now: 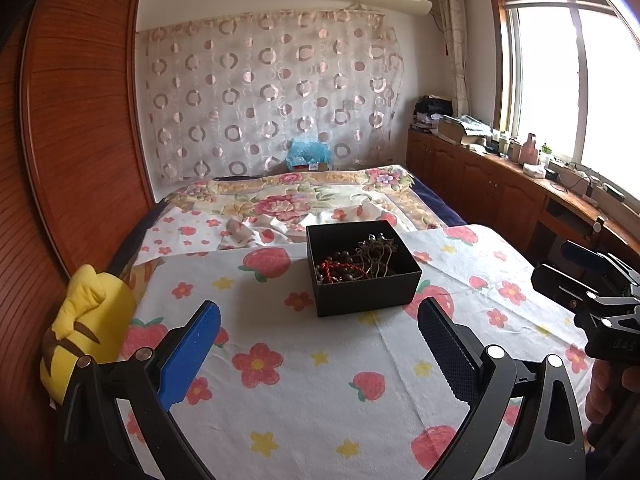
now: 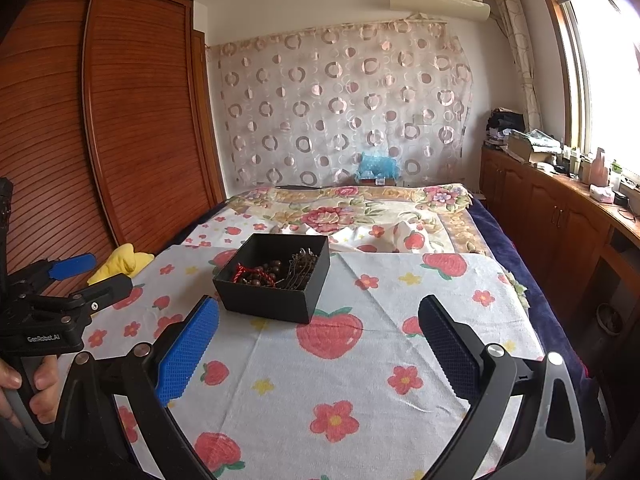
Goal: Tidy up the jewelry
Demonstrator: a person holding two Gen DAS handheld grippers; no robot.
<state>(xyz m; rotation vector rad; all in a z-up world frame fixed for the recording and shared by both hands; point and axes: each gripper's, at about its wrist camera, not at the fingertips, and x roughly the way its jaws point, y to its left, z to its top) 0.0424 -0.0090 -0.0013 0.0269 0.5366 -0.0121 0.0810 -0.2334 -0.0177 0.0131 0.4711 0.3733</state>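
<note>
Two tongs, left tongs [image 1: 318, 346] and right tongs [image 2: 318, 344] spread wide, one black box [image 1: 362, 266] of jewelry

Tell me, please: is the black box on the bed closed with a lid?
No, the black box is open on top, and beads and a red cord lie visible inside it.

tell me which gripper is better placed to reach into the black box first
Probably the left gripper, though narrowly. In its view the black box sits almost straight ahead between its open fingers; from the right gripper the box lies off to the left. Both are open, holding nothing.
</note>
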